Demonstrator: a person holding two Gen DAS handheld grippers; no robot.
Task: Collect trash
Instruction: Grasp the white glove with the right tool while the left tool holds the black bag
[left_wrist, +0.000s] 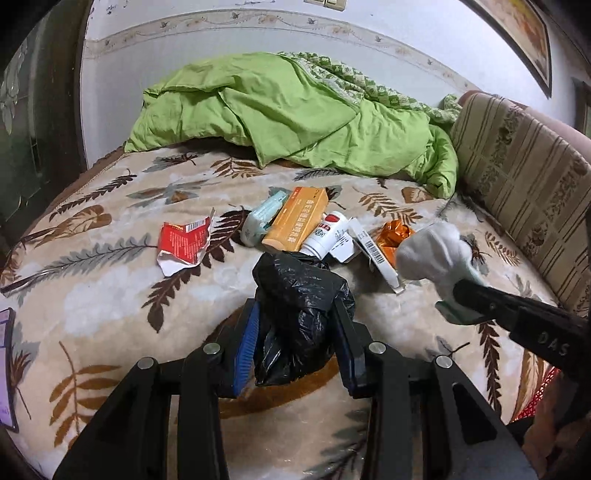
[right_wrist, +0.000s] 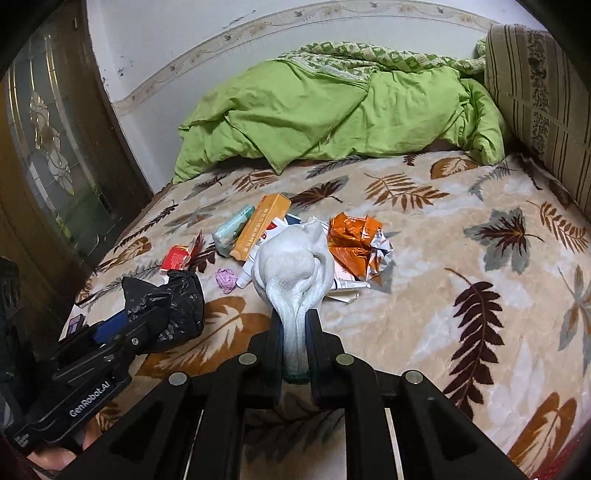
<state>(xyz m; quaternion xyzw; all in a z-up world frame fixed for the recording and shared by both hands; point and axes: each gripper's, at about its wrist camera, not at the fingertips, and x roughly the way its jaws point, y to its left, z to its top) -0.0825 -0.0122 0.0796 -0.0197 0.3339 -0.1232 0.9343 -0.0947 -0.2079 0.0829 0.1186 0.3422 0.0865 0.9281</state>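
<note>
A bed covered by a cream blanket (right_wrist: 424, 258) printed with brown and grey leaves fills both views; a crumpled green quilt (left_wrist: 295, 118) lies heaped at its far side against a pale wall with a patterned border strip (left_wrist: 258, 22); a striped cushion (left_wrist: 517, 173) stands along the right edge, and a dark wooden door with decorated glass (right_wrist: 48, 147) rises at the left. The trash lies in a loose cluster mid-bed: a torn red wrapper (left_wrist: 184, 243), a pale green tube (right_wrist: 232, 229), an orange box (right_wrist: 258, 229), a white bottle (left_wrist: 327, 236), a crumpled orange foil wrapper (right_wrist: 354, 243) and a small pink wad (right_wrist: 226, 280). The left gripper (left_wrist: 295, 332) pinches a bunched black bag (left_wrist: 295, 299) held above the blanket; the right gripper (right_wrist: 294, 332) is pressed together on a white sock-like cloth (right_wrist: 288, 266), lifted clear just in front of the cluster.
</note>
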